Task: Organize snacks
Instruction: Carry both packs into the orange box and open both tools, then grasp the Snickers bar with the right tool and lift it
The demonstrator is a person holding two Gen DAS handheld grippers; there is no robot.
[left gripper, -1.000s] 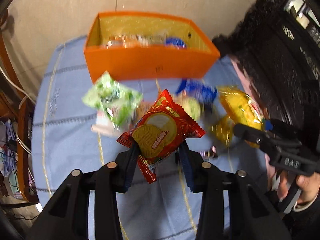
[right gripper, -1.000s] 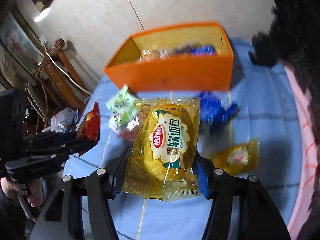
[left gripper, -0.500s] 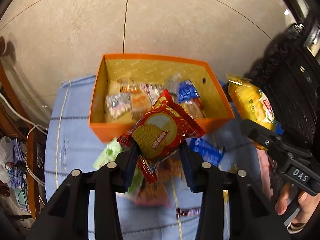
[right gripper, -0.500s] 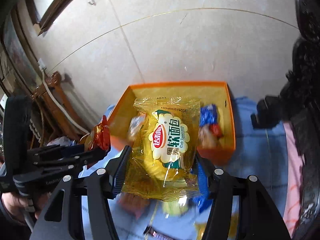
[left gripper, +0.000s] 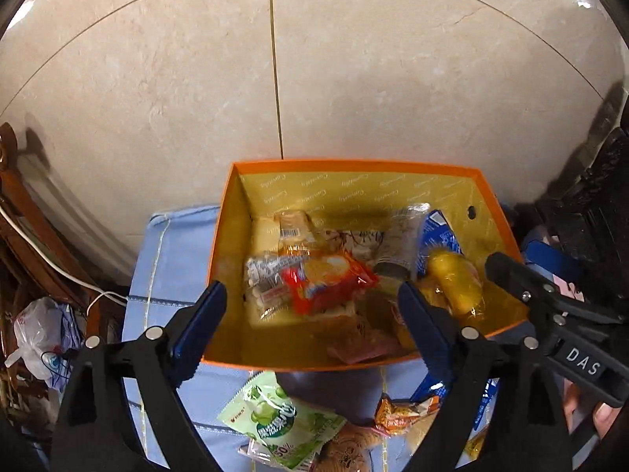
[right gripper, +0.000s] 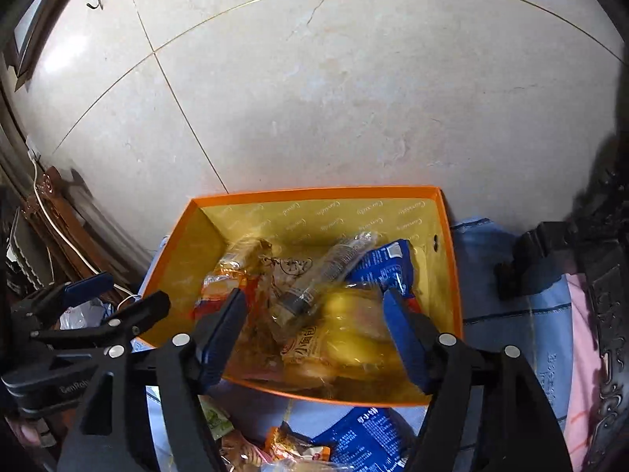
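- The left gripper (left gripper: 310,306) hangs over the orange box (left gripper: 275,360). Its jaws are opening wide, and nothing is pressed between them.
- Under those jaws a red cookie pack (left gripper: 326,281) lies blurry inside the box, near the middle, on top of other snacks.
- The right gripper (right gripper: 314,322) hangs over the same box. Its jaws are opening too, and the pads do not squeeze anything.
- Under the right jaws a yellow bread pack (right gripper: 338,338) sits in the box, close to the near wall and toward the right side.
- More snacks lie in the box: a blue pack (right gripper: 385,267) by the right wall and a clear wrapped pack (right gripper: 326,271) leaning across the middle.
- The box stands at the far edge of the tabletop, on a light blue cloth (left gripper: 169,251).
- On the cloth, in front of the box's near wall, lie a green candy pack (left gripper: 275,421), an orange pack (left gripper: 397,413) and another blue pack (right gripper: 361,436).
- Past the far edge is a pale tiled floor (left gripper: 354,78).
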